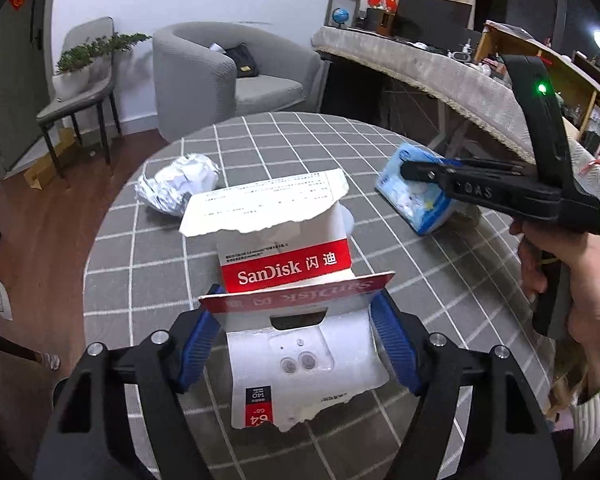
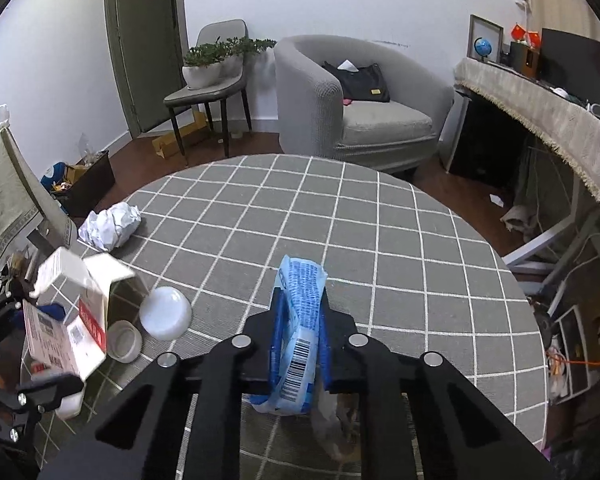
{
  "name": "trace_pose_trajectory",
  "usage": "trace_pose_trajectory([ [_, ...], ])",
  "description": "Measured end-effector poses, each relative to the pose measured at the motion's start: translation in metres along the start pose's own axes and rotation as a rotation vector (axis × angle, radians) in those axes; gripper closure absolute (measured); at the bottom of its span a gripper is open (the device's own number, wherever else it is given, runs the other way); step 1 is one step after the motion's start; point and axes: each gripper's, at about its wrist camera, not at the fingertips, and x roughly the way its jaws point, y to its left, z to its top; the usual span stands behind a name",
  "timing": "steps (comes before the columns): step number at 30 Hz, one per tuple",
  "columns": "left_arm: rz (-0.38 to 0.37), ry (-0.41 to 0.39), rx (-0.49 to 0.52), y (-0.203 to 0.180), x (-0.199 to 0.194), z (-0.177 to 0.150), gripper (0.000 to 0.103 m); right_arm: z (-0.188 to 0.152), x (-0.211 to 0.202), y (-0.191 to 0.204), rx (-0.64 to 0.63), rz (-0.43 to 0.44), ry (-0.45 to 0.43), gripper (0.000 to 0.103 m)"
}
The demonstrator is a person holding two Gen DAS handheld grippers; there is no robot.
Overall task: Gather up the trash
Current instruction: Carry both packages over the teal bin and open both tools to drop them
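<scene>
My left gripper point(image 1: 295, 336) is shut on a torn white and red SanDisk carton point(image 1: 285, 252), its blue pads pinching the carton's near flap above the table. The carton also shows at the left of the right wrist view point(image 2: 71, 320). My right gripper point(image 2: 300, 320) is shut on a blue tissue pack point(image 2: 300, 320), held just over the table; in the left wrist view the pack point(image 1: 416, 196) sits at the right gripper's tip point(image 1: 410, 170). A crumpled white paper ball point(image 1: 179, 188) lies at the table's far left; it also shows in the right wrist view point(image 2: 109, 226).
The round table has a grey checked cloth point(image 2: 380, 264). A white lid point(image 2: 165, 314) and a clear cup point(image 2: 123, 340) lie beside the carton. A bin with trash point(image 2: 85, 182) stands on the floor at left. A grey armchair point(image 2: 360, 104) and a long desk point(image 2: 548, 120) stand beyond.
</scene>
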Motion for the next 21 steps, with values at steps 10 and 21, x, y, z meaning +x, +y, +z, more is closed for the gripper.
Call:
trace_pose_trajectory([
  [10,-0.014,0.044,0.018,0.003,-0.009,-0.017,0.027,0.003,-0.013,0.017,0.004,0.013,-0.067,0.093],
  [21,-0.171,0.067,-0.056,-0.004,-0.026,-0.029,0.027,-0.007,-0.031,0.032,0.01,0.032,-0.092,0.093],
])
